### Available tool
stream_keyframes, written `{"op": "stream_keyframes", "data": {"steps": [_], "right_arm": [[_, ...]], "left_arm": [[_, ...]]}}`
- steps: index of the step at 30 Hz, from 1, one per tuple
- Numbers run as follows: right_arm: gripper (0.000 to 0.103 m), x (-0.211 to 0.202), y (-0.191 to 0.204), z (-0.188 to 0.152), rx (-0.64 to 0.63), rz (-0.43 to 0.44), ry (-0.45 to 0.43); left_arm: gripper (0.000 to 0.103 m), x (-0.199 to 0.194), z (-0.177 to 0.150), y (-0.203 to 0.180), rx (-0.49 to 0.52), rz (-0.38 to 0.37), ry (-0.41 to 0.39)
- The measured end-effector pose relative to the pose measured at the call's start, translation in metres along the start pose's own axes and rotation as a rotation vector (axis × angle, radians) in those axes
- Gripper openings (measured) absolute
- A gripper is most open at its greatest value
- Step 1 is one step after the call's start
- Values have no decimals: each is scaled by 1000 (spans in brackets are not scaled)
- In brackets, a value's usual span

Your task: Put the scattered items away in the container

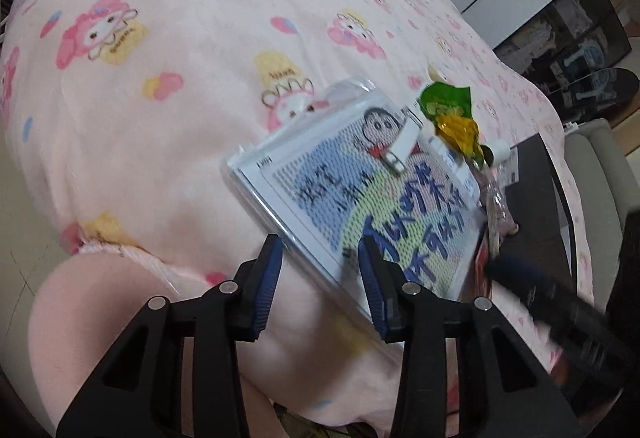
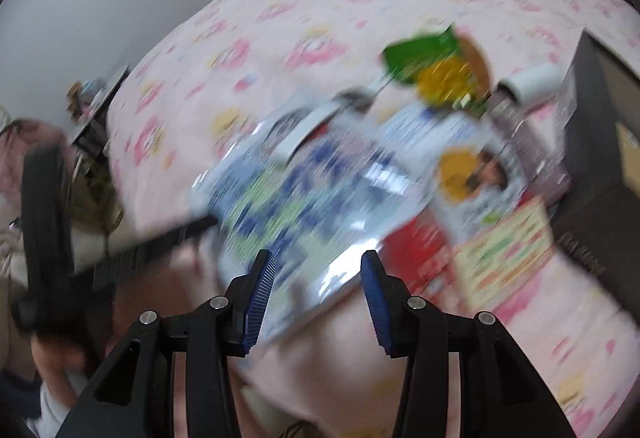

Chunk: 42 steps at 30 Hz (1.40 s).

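The flat, stiff, slick plastic case (image 1: 352, 194) suits an edge grip, near edge between the left tongs' (image 1: 320, 270) parted, empty jaws.

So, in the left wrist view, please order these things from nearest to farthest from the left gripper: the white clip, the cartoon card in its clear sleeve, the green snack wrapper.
From the left gripper:
1. Cartoon card, directly ahead, its corner by the fingertips.
2. White clip, on the card's far part.
3. Green snack wrapper, beyond the card's far right corner.
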State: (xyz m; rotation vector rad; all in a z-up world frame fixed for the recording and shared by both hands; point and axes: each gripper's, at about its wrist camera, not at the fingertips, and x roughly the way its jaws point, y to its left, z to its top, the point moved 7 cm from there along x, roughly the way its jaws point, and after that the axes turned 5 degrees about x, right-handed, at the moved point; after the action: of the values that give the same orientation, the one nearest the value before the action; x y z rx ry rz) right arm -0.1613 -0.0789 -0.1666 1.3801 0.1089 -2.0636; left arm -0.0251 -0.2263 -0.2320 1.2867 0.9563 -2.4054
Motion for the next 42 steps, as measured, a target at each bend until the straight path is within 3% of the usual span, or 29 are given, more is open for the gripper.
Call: {"op": "stream_keyframes", "data": {"steps": [5,12,15,18,21,24,29,30,31,34,37,39,42], "right_arm": [[41,25,-10,42,-44,-94,-26],[42,64,-11,45,-128,-127,61],[42,68,-3,47,-154,-108,82],[42,67,13,40,-153,-30,110],[42,63,34,26,-223,3,117],[42,61,36,28,-274,-64,63],[44,68,-5,52,-172,-143,57],[50,70,-11,56,-164,-144,58],[57,72,-16,58,-157,-137,66],[66,77,-29,62,-135,-111,96],[65,82,-38,62,-36,-23,134],[62,77,-32,57,-39,-10,140],[61,66,-12,41,-67,54,170]], "left_arm": [[34,5,6,3,-28,-3,-23],[33,7,43,14,-47,-19,-101],[33,4,53,21,-88,-41,-157],[33,-13,56,24,-108,-56,-237],[33,-12,49,29,-114,3,-187],[34,3,34,29,-146,-55,-88],[34,11,36,16,-86,-77,-76],[35,14,37,15,-86,-82,-78],[36,15,40,14,-85,-85,-85],[36,18,48,12,-77,-78,-104],[36,21,59,14,-87,-86,-121],[36,20,64,21,-110,-74,-147],[45,12,70,38,-181,-61,-201]]}}
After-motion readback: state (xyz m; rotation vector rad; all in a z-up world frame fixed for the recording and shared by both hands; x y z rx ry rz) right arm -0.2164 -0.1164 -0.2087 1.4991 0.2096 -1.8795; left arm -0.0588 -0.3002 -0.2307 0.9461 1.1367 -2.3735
